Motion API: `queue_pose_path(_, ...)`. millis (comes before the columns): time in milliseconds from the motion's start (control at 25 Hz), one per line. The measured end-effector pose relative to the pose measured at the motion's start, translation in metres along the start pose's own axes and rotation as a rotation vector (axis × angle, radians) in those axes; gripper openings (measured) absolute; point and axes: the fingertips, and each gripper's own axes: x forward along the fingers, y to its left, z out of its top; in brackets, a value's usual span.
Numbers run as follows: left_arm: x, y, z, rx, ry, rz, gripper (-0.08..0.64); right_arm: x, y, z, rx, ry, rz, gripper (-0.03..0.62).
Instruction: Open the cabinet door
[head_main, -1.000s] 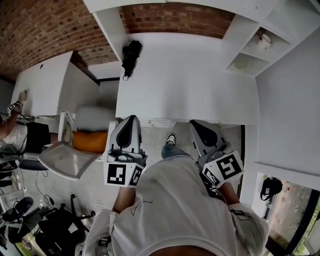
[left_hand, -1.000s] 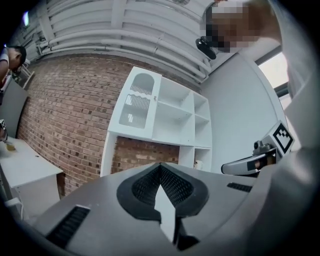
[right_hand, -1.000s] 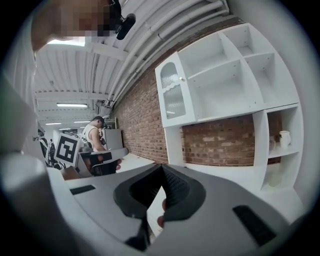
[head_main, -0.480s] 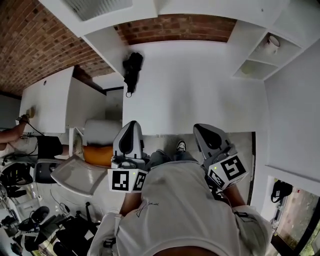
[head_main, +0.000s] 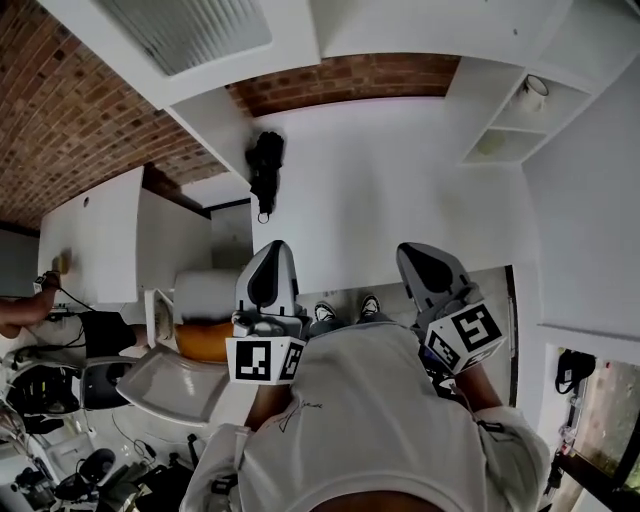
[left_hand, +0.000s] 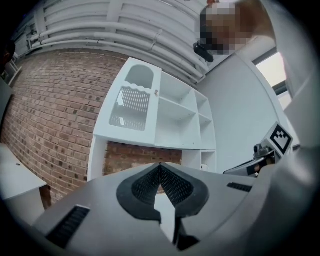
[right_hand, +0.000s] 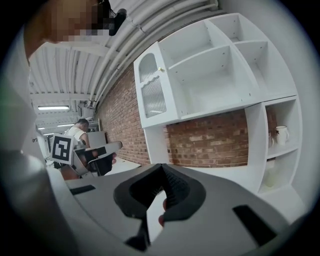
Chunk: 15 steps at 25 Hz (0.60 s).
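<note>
The white upper cabinet has a door with ribbed glass and a small knob on its right edge; the door is closed. In the right gripper view the same door and knob sit high, left of the open shelves. In the head view the door is at the top. My left gripper and right gripper are held side by side at the near edge of the white counter, well short of the door. Both are shut with nothing between the jaws.
A black device lies on the counter by the left upright. A white mug stands on a low right shelf. A chair with an orange cushion and a second white desk are at left. Another person stands behind.
Both grippers have moved forward together toward the counter. The head view has tilted up, so the ribbed glass door now shows at its top.
</note>
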Motion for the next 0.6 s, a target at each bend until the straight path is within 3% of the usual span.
queue_pose_path(320,0.016,0.004,-0.001,0.007,0.004,-0.041,0.015,0.027,0.005,0.023,-0.14,-0.002,-0.007,0.025)
queue_pose_path(600,0.017,0.014,-0.003,-0.01,0.003,-0.045,0.015,0.045,0.015,0.053,-0.18,-0.06,0.021,0.025)
